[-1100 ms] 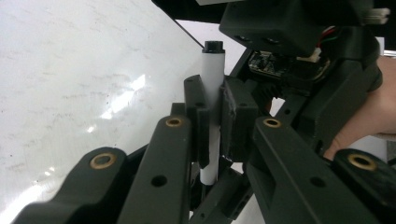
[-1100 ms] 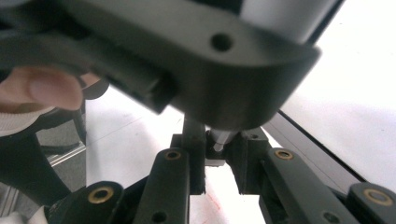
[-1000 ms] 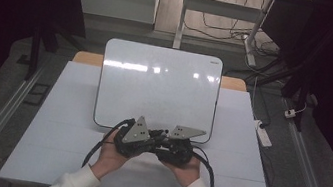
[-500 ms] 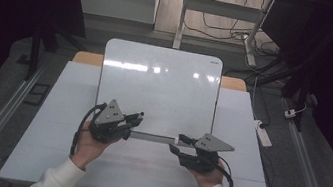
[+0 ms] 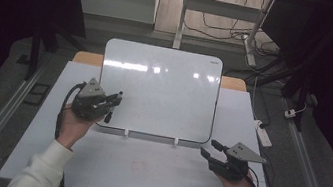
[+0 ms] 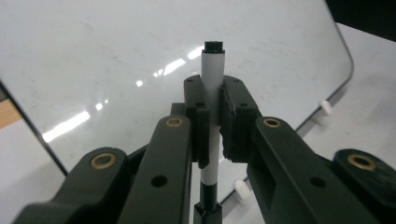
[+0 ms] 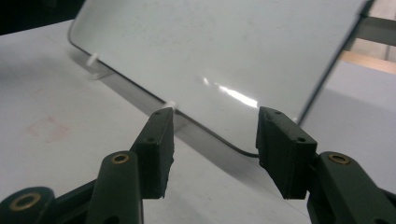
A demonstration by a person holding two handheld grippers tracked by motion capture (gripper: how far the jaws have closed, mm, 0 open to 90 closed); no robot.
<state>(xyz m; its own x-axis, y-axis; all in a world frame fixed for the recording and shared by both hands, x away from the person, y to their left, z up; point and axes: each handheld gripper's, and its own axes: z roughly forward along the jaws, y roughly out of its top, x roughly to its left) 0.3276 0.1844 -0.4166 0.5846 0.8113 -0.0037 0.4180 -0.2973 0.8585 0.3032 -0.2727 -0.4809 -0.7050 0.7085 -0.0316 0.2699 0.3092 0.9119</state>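
A whiteboard [image 5: 160,90] stands tilted back on a white table [image 5: 142,170]. At the board's lower left edge my left gripper [image 5: 114,99] is shut on a marker [image 5: 109,115]. In the left gripper view the marker [image 6: 213,70] has a white barrel and a black end, and stands upright between the pads in front of the board [image 6: 116,56]. My right gripper [image 5: 210,148] is near the board's lower right corner. Its jaws have just been opening. In the right gripper view it [image 7: 212,149] is open with nothing between the pads, facing the board [image 7: 210,46].
Two small white clips [image 5: 126,132] prop the board's lower edge. A faint reddish mark [image 7: 46,129] is on the table in front. A white power strip [image 5: 263,134] lies on the floor to the right. Metal rails run along both sides of the table.
The two grippers were close together at the front middle of the table. They have moved apart, the left one to the left with the marker, the right one to the right. The right jaws have opened.
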